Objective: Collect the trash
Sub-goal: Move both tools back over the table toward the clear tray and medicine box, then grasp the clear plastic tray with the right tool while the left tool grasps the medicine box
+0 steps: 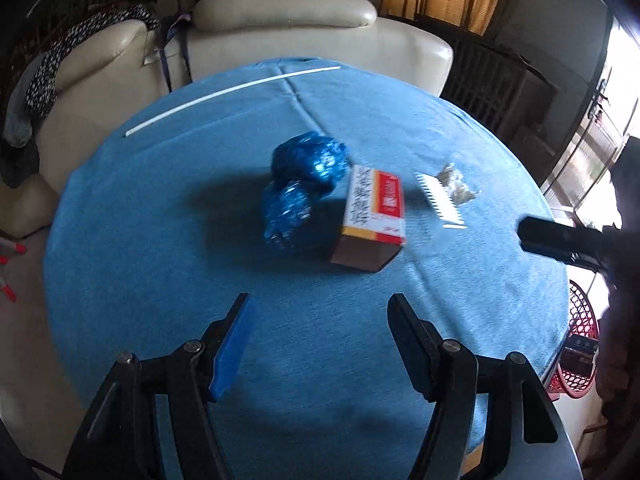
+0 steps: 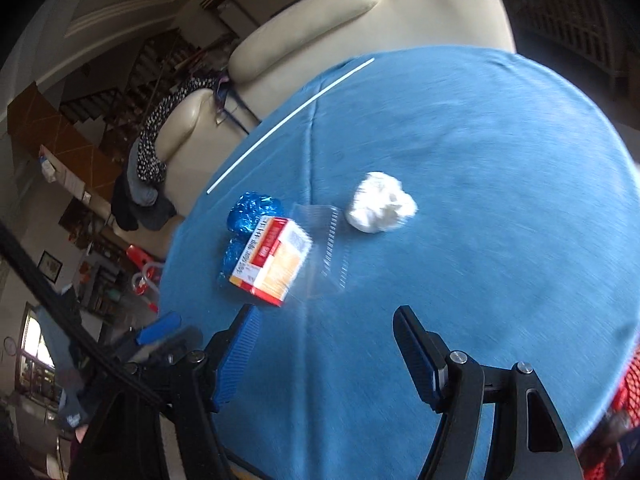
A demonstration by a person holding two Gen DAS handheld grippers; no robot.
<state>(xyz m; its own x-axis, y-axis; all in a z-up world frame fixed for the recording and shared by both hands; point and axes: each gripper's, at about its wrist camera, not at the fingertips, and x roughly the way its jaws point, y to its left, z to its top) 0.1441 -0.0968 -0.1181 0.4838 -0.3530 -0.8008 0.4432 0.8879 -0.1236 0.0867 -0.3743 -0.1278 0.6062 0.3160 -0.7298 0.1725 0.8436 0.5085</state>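
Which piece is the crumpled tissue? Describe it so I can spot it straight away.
Start at the round table with the blue cloth. Near its middle lie a red and yellow box and a clear plastic wrapper; the crumpled tissue lies apart, just past the wrapper. It is the only plain white, ball-shaped lump, unlike the shiny blue foil beside the box.

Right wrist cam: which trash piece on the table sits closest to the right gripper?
The red-and-yellow carton, just beyond the left fingertip of the right gripper. The blue foil wrapper lies behind it, the white crumpled tissue farther out, the white straw farthest.
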